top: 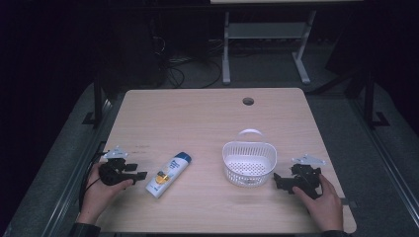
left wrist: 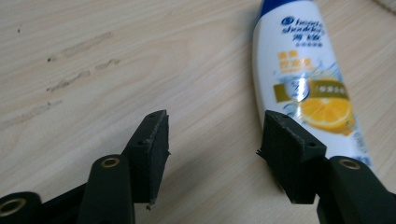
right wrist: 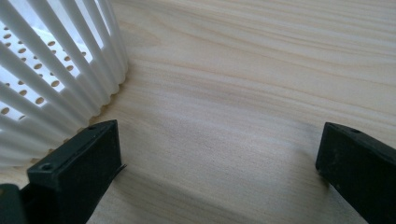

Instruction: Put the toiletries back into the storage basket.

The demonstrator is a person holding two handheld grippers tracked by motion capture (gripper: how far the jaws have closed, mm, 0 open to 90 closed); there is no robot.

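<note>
We see a light wooden worktop [top: 207, 118] with a white shampoo bottle [top: 168, 174] lying flat on it toward the left, its blue cap pointing away from the person and an orange fruit printed on the label. Just to the left of the bottle sits the left gripper [top: 142, 175], held low over the worktop in the left hand [top: 101, 190]. In the left gripper view its jaws stand apart with only bare wood between them, and the bottle [left wrist: 306, 79] lies just beyond and beside the right-hand jaw; we cannot tell whether that jaw touches it. To the right of the middle stands a white slotted basket [top: 248, 163] with a looped handle at its far rim. The right gripper [top: 277, 180] rests just beside the basket's right side, held in the right hand [top: 323, 197]. In the right gripper view its jaws are spread wide over bare wood, holding nothing, and the basket's ribbed wall [right wrist: 56, 79] rises close by one jaw. The bottle and the basket lie well apart from each other.
</note>
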